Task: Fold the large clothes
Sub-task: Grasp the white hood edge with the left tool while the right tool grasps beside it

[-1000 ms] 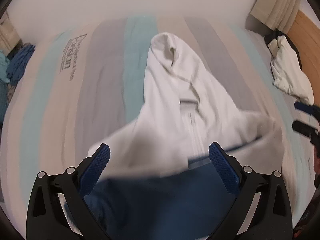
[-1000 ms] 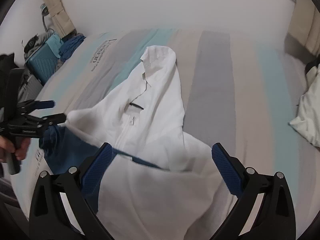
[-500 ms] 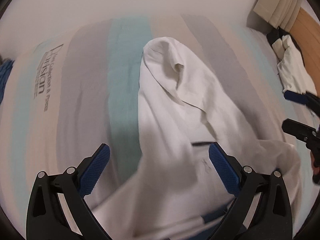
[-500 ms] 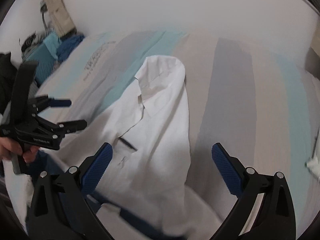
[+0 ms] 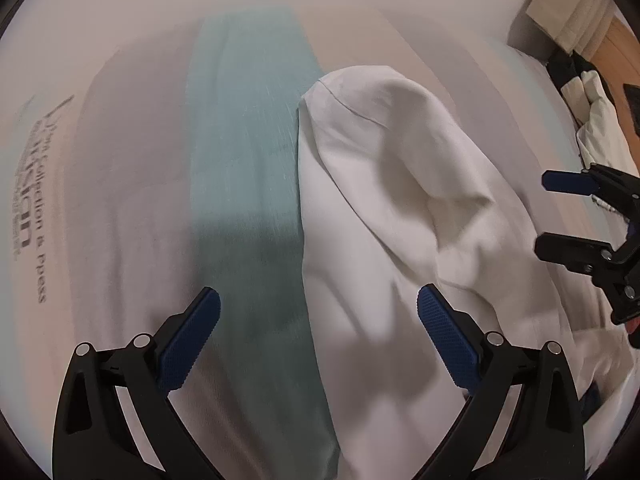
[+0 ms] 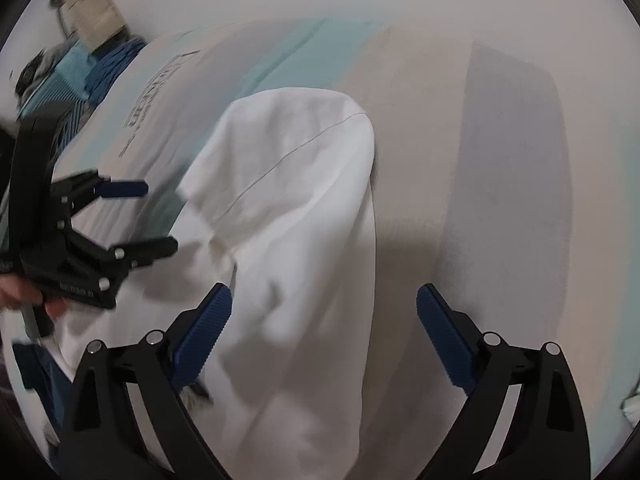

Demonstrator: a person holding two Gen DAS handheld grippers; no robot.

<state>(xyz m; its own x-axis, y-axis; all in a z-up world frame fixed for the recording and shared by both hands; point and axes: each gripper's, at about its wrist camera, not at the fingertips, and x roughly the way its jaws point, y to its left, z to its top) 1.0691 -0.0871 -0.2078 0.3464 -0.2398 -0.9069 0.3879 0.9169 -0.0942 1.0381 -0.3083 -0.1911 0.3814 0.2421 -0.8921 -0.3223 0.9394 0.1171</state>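
The striped bed (image 5: 248, 152) carries the white garment (image 5: 392, 208), bunched lengthwise along its middle. Both the left gripper (image 5: 318, 320) and the right gripper (image 6: 324, 320) gape wide, holding nothing. Best pinch opposite edges and spread it flat before folding.

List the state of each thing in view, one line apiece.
White hoodie: lying rumpled on the bed, hood end farthest from the cameras, not gripped.
Left claw: open, holding nothing.
Right claw: open, holding nothing.
Striped bedsheet: spread flat under the hoodie.
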